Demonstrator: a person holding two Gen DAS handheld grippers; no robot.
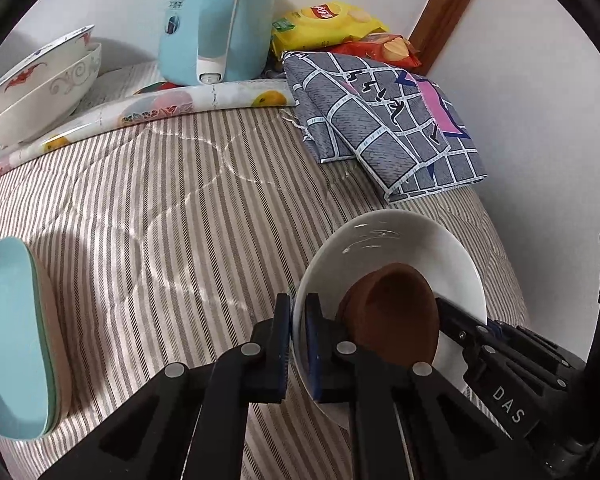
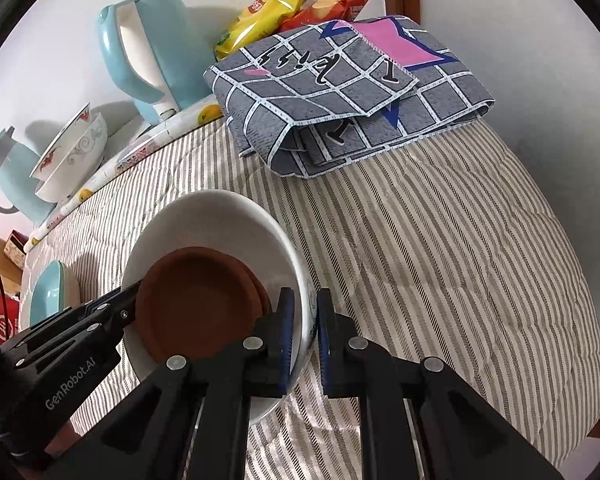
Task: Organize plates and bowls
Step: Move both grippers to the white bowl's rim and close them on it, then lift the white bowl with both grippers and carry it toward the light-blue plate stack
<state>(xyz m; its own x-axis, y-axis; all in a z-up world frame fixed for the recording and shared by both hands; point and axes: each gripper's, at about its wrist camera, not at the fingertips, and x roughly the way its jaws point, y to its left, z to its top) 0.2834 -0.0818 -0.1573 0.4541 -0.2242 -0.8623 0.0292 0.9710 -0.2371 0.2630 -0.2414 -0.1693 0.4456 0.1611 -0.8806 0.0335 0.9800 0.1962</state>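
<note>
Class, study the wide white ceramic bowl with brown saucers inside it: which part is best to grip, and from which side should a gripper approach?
Grip the thin upright rim of the wide white ceramic bowl, from above, one finger inside and one outside. Opposite sides suit it, as the left gripper and right gripper show. The brown saucers fill the centre, leaving only the rim free.

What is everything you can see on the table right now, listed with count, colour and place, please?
White bowl: one, gripped on opposite rims.
Brown dishes: two, stacked inside the white bowl.
Patterned bowls: two, white, nested, far left.
Blue plates: stack, near left edge.
Kettle: one, light blue, back.
Folded cloth: one, grey checked, back right.
Snack bags: yellow and red, behind the cloth.
Left tongs: black, shut on the bowl's rim.
Right tongs: black, shut on the opposite rim.
</note>
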